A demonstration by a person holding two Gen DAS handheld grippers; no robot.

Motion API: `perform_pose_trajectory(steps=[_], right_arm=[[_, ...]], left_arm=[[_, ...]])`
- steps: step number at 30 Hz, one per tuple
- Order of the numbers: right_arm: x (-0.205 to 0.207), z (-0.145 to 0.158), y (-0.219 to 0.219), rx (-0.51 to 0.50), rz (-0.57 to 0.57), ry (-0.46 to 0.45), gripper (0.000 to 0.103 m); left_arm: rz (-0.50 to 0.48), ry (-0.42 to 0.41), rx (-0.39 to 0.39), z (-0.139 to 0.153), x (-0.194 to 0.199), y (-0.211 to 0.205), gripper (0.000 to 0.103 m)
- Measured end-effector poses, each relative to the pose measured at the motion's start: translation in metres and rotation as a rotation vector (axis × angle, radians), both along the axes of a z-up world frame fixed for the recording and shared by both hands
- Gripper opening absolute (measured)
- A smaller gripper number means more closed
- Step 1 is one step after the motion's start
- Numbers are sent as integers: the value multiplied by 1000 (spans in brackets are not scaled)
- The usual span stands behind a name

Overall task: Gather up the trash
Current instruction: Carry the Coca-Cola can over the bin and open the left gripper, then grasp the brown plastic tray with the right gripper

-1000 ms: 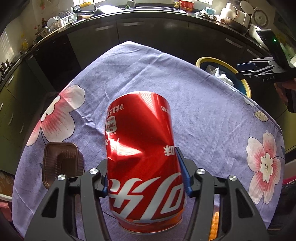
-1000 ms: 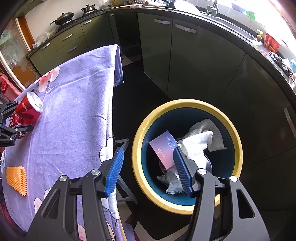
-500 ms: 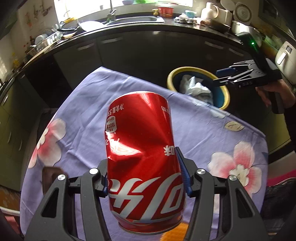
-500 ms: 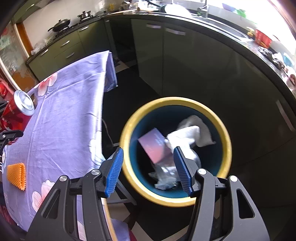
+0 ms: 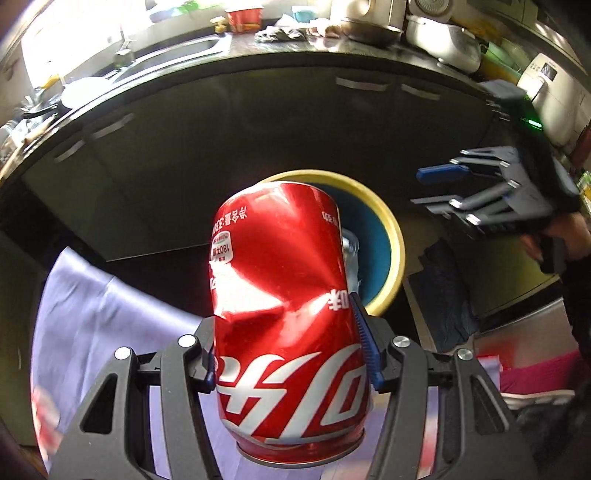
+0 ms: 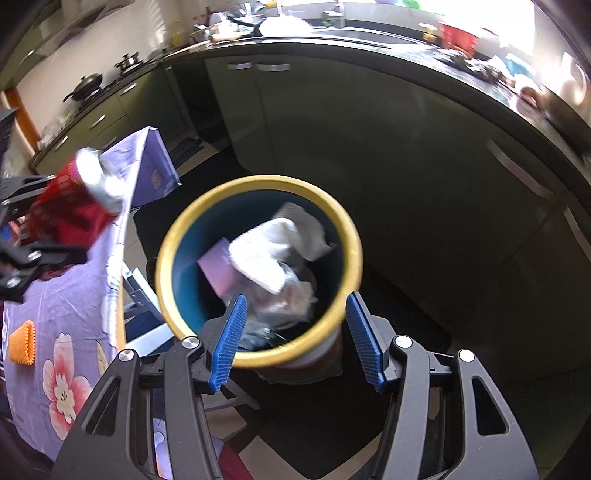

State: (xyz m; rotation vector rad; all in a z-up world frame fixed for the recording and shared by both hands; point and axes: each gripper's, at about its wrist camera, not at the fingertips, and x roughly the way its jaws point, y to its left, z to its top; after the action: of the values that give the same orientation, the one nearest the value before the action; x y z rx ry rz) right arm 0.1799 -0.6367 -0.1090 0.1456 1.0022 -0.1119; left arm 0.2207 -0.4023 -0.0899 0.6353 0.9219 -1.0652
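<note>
Dented red can (image 5: 284, 317), printed with white script, clamped upside down between the blue pads (image 5: 364, 343) of the left gripper (image 5: 288, 350), pads pressed against both its sides, crumpled crease across its middle. Carried above the edge of a purple floral tablecloth (image 5: 92, 314), in line with a yellow-rimmed bin (image 5: 393, 236) on the floor just past the table. Blue inside wall of the bin and something clear visible behind the can's right shoulder.

Right gripper (image 6: 295, 332) half spread and empty, nothing between its blue fingers (image 6: 229, 339), poised over the near rim of the same bin (image 6: 258, 182). Inside the bin: crumpled white paper (image 6: 273, 251), a pale purple card (image 6: 218, 266) and clear plastic wrapping (image 6: 291, 299), blurred. On the left of the right wrist view, the can (image 6: 70, 206), silver end toward the bin, blurred, held over the tablecloth's (image 6: 59, 306) edge beside the bin. Orange ridged piece (image 6: 23, 343) lying on the cloth near pink printed flowers (image 6: 66, 387).

Farther off in the left wrist view, the right gripper (image 5: 443, 188) seen from the side with a hand (image 5: 554, 236) on its grip, well right of the bin. Beyond, dark cabinet fronts (image 5: 258, 122) under a black countertop (image 5: 280, 55), a sink (image 5: 173, 55), a red container (image 5: 243, 16) and white appliances (image 5: 443, 40) along the back.
</note>
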Motion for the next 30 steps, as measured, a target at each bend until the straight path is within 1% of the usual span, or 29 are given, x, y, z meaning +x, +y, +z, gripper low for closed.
perform_pose_trajectory(steps=[4,6,7,9,11,12,14,16,21,25,27,30], right_arm=[[-13,-1,-18,13,-36,-3,56],[-18,-2,-25,22,-48,-1,56],[-19,-3,-27,24,-51,-1,57],[-22,-4,-28,28,-55,0,59],[-25,-5,-29,33,-56,2,59],[-25,-6,-29,37,-55,2,59],[-24,-7,-29,39,-53,4,59],[-21,-8,-25,42,-43,7,59],[-19,-7,-12,38,-12,16,59],[-19,-7,3,23,10,26,59],[-16,-7,13,13,29,33,59],[-9,-6,37,1,75,42,59]], left_arm=[[15,14,28,-24,18,-48,55],[35,22,44,-35,25,-62,55],[49,19,54,-40,29,-69,57],[64,17,51,-41,32,-69,60],[69,21,31,-34,31,-63,66],[69,16,25,-31,30,-58,67],[73,-9,8,-21,24,-45,67],[80,-5,-21,-10,19,-31,68],[156,-8,-149,24,1,29,74],[253,-56,-235,48,-14,85,83],[311,-63,-275,57,-20,121,84],[422,-104,-316,63,-29,178,88]])
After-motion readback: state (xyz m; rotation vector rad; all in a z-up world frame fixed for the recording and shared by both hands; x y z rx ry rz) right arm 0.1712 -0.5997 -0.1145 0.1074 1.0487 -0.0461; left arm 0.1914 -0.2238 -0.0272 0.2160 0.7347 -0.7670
